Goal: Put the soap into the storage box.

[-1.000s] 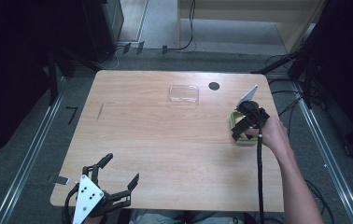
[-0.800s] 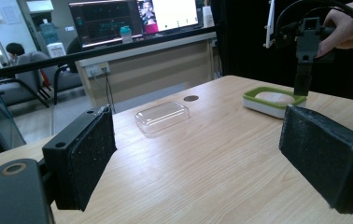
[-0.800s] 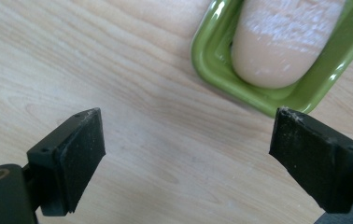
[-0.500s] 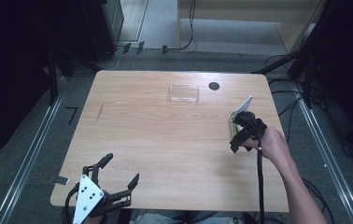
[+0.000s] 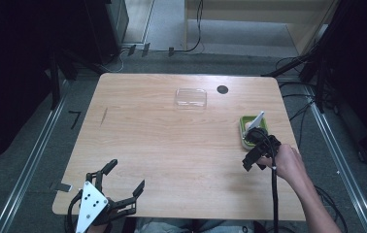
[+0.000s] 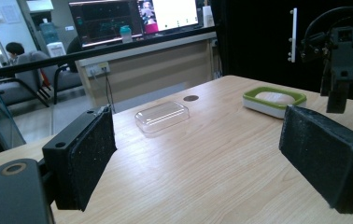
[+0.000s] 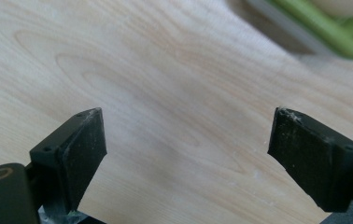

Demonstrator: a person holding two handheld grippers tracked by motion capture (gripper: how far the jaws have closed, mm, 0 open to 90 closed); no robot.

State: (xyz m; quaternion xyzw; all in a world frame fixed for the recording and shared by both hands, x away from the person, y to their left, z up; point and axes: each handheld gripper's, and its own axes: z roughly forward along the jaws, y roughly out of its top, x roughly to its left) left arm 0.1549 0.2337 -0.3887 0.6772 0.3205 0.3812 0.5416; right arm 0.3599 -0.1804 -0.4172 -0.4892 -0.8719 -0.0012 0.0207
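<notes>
Fingers (image 7: 83, 140) of the right gripper (image 5: 250, 162) stand well apart with nothing but bare wood between them, and the padded fingers (image 6: 90, 149) of the left gripper (image 5: 123, 178) are spread just as wide and equally empty. From where I stand, the biggest thing is the pale wooden table with rounded corners (image 5: 172, 145). The left gripper rests at its near-left corner, pointing across the top. The right gripper hangs tips-down close to the right edge, about midway along it. Just beyond those tips, nearer the far edge, sits the small rectangular dish with a green rim and white wall (image 5: 243, 132); gripper and dish look apart, not touching. In the dish lies a pale, rounded oval lump (image 6: 275, 97), perhaps soap, though I cannot tell. A clear, shallow rectangular plastic lid (image 5: 191, 97) lies near the middle of the far edge, with a small dark round hole (image 5: 222, 89) just to its right. I would judge the dish light and stiff, with a smooth rim that could slide on the wood when nudged. The safest hold looks like a pinch on one wall, one pad inside the rim and one outside, kept level so the lump stays put.
</notes>
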